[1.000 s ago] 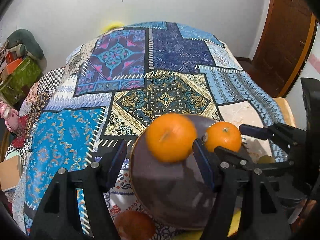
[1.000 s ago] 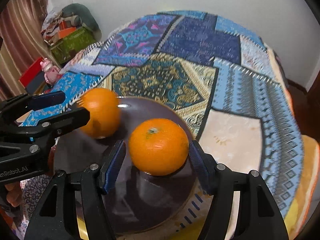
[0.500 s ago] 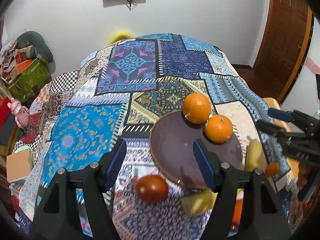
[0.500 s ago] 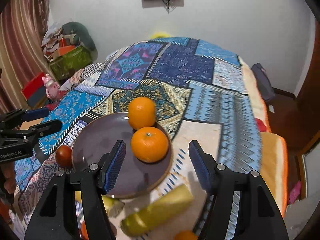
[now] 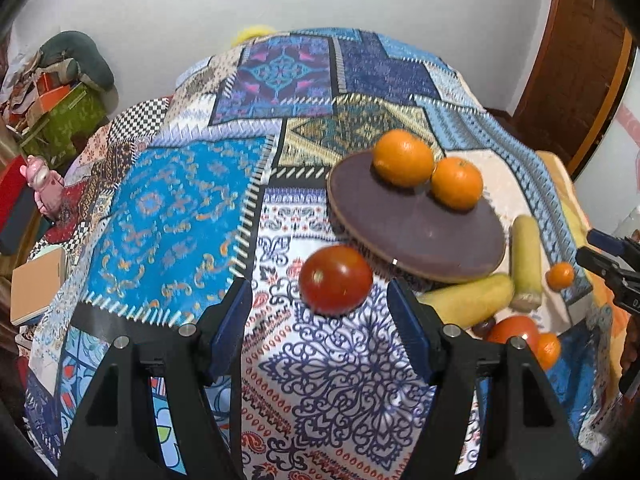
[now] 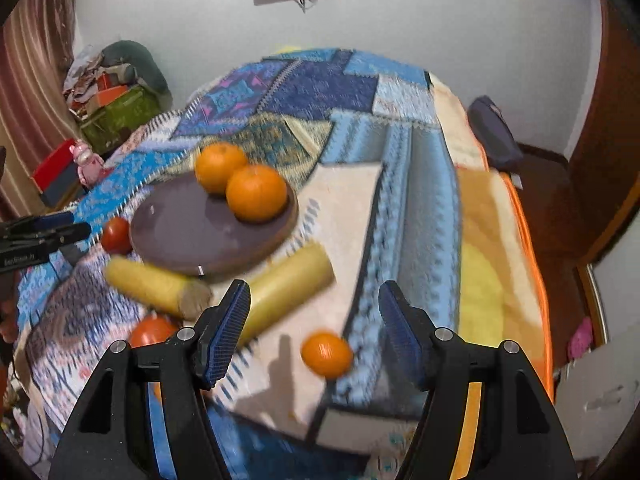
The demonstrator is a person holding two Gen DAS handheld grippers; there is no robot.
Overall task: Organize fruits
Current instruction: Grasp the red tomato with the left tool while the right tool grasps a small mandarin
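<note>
I see two round oranges (image 5: 404, 157) touching on the dark brown round plate (image 5: 420, 236), which lies on the patchwork bedspread (image 5: 168, 216). My left gripper (image 5: 320, 326) jaws stand wide apart near a red tomato (image 5: 335, 280); my right gripper (image 6: 314, 330) jaws gape above a small orange (image 6: 326, 354), holding nothing.

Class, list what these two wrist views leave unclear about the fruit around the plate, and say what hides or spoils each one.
- Red and orange fruit, left wrist view: partly hidden behind the left gripper's finger, so kind and count are unclear.
- Red fruit, right wrist view: cut off by the right gripper's finger.
- Two yellow pieces, right wrist view: motion blur hides their kind.
- Plate: blur hides any contact with them.
</note>
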